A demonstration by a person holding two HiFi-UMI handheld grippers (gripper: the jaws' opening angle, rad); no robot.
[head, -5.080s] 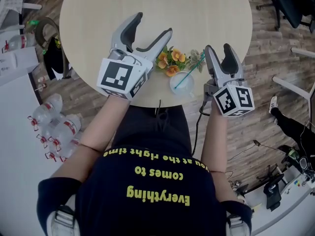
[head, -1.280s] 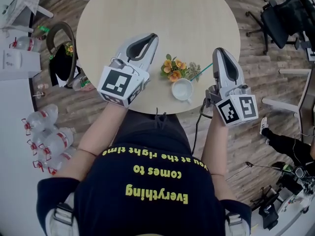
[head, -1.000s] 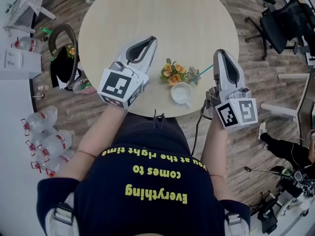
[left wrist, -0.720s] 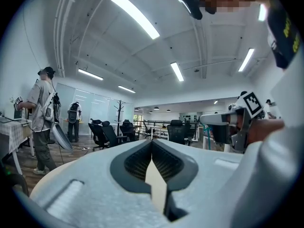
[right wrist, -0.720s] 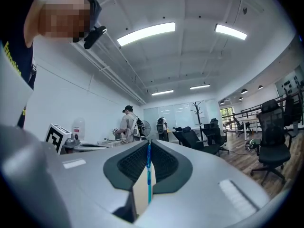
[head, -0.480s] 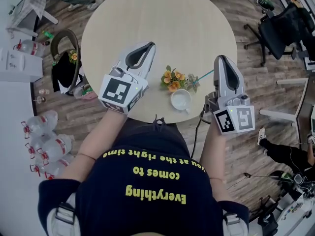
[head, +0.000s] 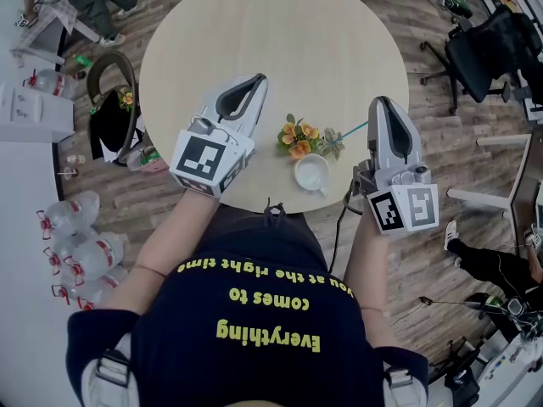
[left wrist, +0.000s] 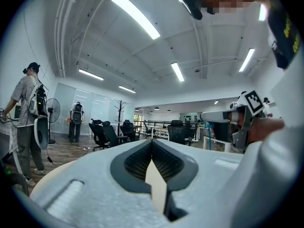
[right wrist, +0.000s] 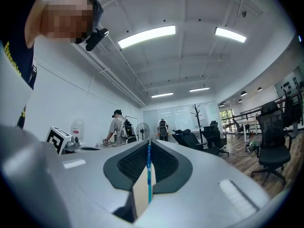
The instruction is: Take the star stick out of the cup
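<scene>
Now the thin teal star stick (head: 355,131) is seen clear of the small white cup (head: 311,173), in which it was leaning some five seconds earlier. The cup is left empty near the front edge of the round pale wooden table (head: 271,32), just beside a small bunch of orange flowers (head: 297,136). The stick is clamped in the closed jaws of the right gripper (head: 379,102), which is held at the table's right edge. In the right gripper view (right wrist: 148,144) the stick (right wrist: 148,175) is shown as a thin teal line pinched between the dark ribbed pads.

Seen from the head camera, the stick's long axis is laid crosswise to that gripper. It runs from the jaws toward the picture's left and slightly toward the person, and its free end is pointed at the greenery on the flowers' right side. The star head cannot be told apart from the leaves there.

The left gripper (head: 257,80), spread wide in that earlier picture, is now pictured with its jaws (left wrist: 152,146) brought together on nothing, over the table's left part.
</scene>
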